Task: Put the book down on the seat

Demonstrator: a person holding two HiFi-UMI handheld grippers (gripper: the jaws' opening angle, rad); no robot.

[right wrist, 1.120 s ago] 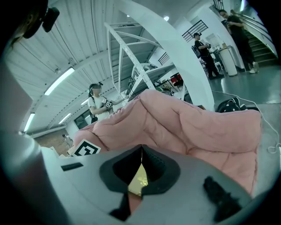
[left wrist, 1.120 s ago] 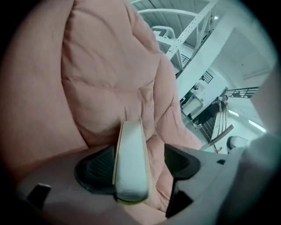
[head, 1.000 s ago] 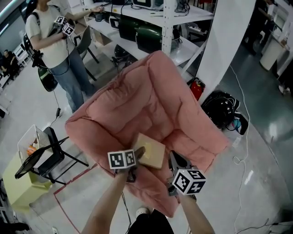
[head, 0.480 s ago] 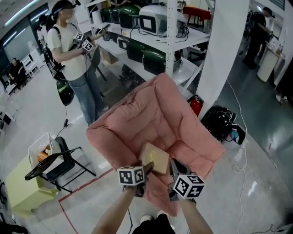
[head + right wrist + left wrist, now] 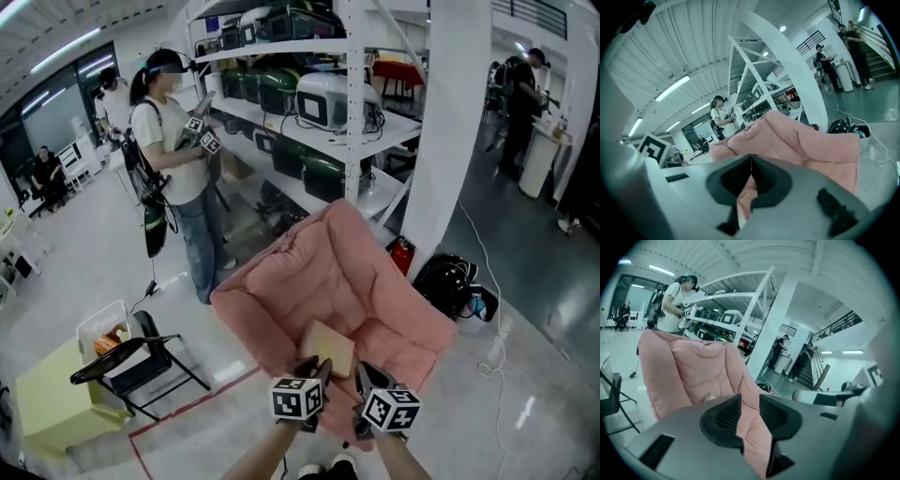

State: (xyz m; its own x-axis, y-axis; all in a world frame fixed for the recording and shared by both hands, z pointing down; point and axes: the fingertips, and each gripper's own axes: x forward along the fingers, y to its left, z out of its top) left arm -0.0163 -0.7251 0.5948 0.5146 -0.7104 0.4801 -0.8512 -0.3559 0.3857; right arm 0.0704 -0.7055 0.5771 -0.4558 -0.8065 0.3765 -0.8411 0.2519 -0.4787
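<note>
Jaws of the left gripper are standing a little apart, just having been closing on nothing. Those of the right gripper are meeting at their tips, empty. The tan rectangular book is lying on the seat of the pink padded armchair, just ahead of both.

Pink seat lies open from above; shelving stands close behind.

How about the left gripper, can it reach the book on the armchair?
Probably yes: the book lies just ahead of the left gripper, nothing between; its empty jaws have just been closing and might need reopening.
</note>
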